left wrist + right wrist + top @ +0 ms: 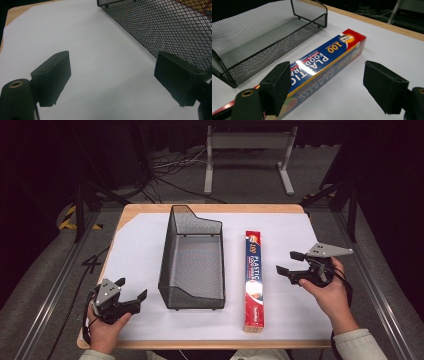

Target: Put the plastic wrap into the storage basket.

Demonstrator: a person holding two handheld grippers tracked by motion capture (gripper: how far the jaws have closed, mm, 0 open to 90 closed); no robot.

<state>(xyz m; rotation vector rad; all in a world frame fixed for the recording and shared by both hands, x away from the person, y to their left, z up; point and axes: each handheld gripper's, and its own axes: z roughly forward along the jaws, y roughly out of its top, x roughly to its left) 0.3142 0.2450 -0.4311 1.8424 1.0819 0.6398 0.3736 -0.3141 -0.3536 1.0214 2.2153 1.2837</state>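
Observation:
A long blue and red box of plastic food wrap (254, 279) (319, 65) lies flat on the white table cover, right of a black wire mesh basket (192, 260) (262, 42) (162, 27). The basket holds nothing. My right gripper (288, 262) (327, 87) is open, hovering just right of the box's middle and pointing at it. My left gripper (131, 289) (112, 80) is open near the table's front left corner, just left of the basket, with nothing between its jaws.
The white sheet (140, 240) covers a wooden table (210, 208). A metal frame rail (365, 270) runs along the right side and another along the left. A grey stand (247, 150) and cables lie on the floor beyond the table.

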